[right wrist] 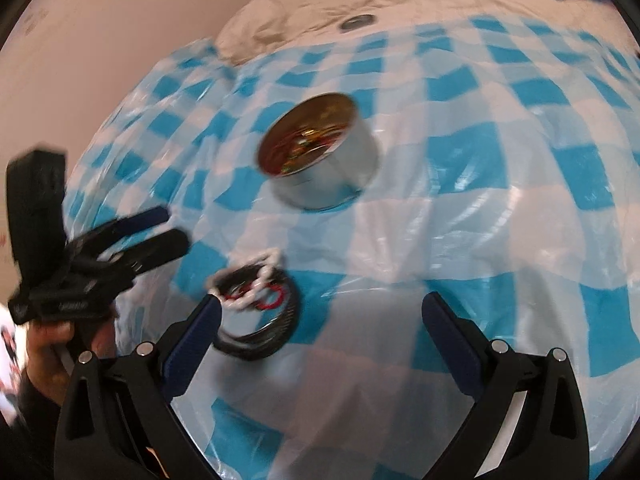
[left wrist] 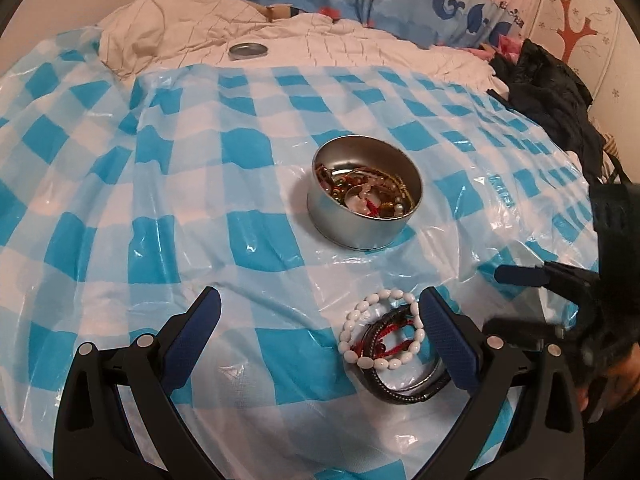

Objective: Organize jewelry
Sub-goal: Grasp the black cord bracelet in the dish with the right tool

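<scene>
Left hand-held gripper: jaws spread wide, nothing between the pads. The loose pile of bracelets (white oval-bead bracelet, red cord strands, dark studded bands, one thin metal bangle) lies on the blue-and-white checked plastic sheet just inside the left gripper's right finger; whether that finger's tip touches the dark bands or just overlaps them can't be told from the left wrist view.

Right hand-held gripper: also spread wide and empty. Same pile sits against its left finger, with the white beads right at the fingertip. That view is motion-blurred, so actual contact can't be confirmed.

Round silver metal tin stands upright and uncovered on the sheet, beyond both grippers and well apart from the pile. Inside: a tangle of jewellery, with red cord, pearl-like white beads, gold and brown beads, and a pale ring-shaped piece. The bottom is mostly covered.

Flat round metal lid lies on the cream quilted bedding past the far edge of the sheet, well apart from the tin.
</scene>
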Demonstrator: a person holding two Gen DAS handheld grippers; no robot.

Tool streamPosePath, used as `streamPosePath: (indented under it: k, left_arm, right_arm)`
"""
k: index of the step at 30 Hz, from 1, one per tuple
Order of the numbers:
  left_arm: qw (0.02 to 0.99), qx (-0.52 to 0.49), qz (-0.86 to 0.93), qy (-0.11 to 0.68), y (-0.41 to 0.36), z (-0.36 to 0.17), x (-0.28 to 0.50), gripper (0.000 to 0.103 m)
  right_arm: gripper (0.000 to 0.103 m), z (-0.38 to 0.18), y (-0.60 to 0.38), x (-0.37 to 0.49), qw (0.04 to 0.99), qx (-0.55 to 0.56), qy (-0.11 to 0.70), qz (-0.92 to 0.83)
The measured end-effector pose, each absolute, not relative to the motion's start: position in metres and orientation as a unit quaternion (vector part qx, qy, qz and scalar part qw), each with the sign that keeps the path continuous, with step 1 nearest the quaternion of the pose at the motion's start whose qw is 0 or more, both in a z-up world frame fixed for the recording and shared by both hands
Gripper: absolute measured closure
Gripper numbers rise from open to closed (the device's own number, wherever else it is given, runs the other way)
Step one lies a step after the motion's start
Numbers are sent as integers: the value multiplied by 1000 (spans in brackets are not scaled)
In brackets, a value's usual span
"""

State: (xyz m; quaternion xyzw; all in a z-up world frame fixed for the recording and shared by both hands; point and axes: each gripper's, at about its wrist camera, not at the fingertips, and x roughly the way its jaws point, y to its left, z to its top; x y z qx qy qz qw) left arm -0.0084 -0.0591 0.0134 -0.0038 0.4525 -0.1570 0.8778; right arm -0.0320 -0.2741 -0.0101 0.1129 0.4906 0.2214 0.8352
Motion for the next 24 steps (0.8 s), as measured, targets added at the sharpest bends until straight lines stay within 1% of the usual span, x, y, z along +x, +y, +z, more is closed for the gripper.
streamPosePath:
  k: [3, 4, 5, 8, 13, 15, 16, 17, 19, 20, 24]
  left_arm:
    - [878, -22, -151, 454, -53, 14, -6, 8]
    - [877, -26, -153, 455, -51, 14, -5, 8]
    - [876, -28, -156, 455, -51, 14, -6, 8]
    - [872, -37, -176, 455, -50, 15, -7, 8]
    - [869, -41, -182, 458, -52, 15, -9, 8]
    - [869, -44, -177, 459, -50, 14, -8, 8]
    - [869, -46, -175, 460, -49, 14, -8, 8]
    - [869, -46, -175, 461, -49, 13, -7, 8]
    - [867, -45, -176, 464, -50, 13, -7, 8]
    - [866, -43, -179, 465, -51, 13, -7, 8]
    - [864, -37, -181, 468, -53, 11, -7, 8]
  right_arm:
    - [9, -12, -263, -35, 834, 103, 487, 238]
    - [16, -13, -261, -35, 833, 100, 488, 241]
    - [30, -14, -259, -36, 834, 92, 487, 240]
    - [50, -16, -256, -36, 837, 75, 490, 231]
    - [54, -18, -247, -37, 843, 49, 485, 229]
    - [60, -19, -240, -39, 845, 32, 481, 231]
    - [68, -20, -237, -39, 845, 23, 481, 232]
    - [82, -22, -233, -40, 845, 13, 482, 231]
    - [90, -25, -230, -41, 845, 12, 482, 233]
    - [94, -23, -230, -42, 847, 9, 479, 232]
    - [95, -12, -234, -45, 855, 7, 463, 232]
